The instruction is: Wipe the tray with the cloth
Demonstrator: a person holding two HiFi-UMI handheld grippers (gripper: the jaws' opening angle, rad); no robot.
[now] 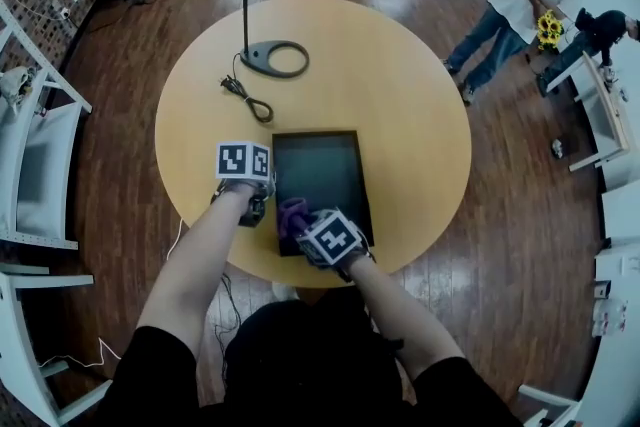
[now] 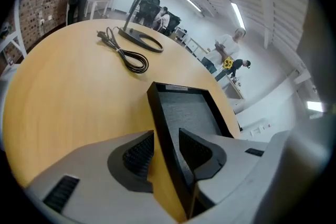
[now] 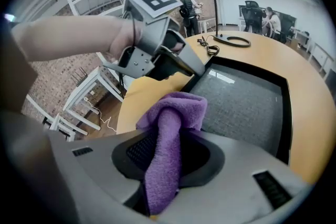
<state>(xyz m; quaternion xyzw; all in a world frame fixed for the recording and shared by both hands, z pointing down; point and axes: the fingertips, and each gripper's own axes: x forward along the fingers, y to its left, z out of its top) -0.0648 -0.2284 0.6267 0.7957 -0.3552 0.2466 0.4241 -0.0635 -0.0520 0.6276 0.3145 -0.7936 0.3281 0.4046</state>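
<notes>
Now the purple cloth [image 3: 170,128] is clamped in the right gripper [image 3: 168,150] at the near corner of the tray [image 1: 320,170] on the round table [image 1: 380,65]. The tray's left wall is straddled by the parted jaws of the left gripper [image 2: 167,152].

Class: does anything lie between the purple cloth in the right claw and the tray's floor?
Nothing visible. The cloth in the right claw sits over the bare tray. The left claw only straddles the tray's left wall.

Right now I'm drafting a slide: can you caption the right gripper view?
Right gripper grips a purple cloth at the black tray corner; left gripper straddles its edge.
</notes>
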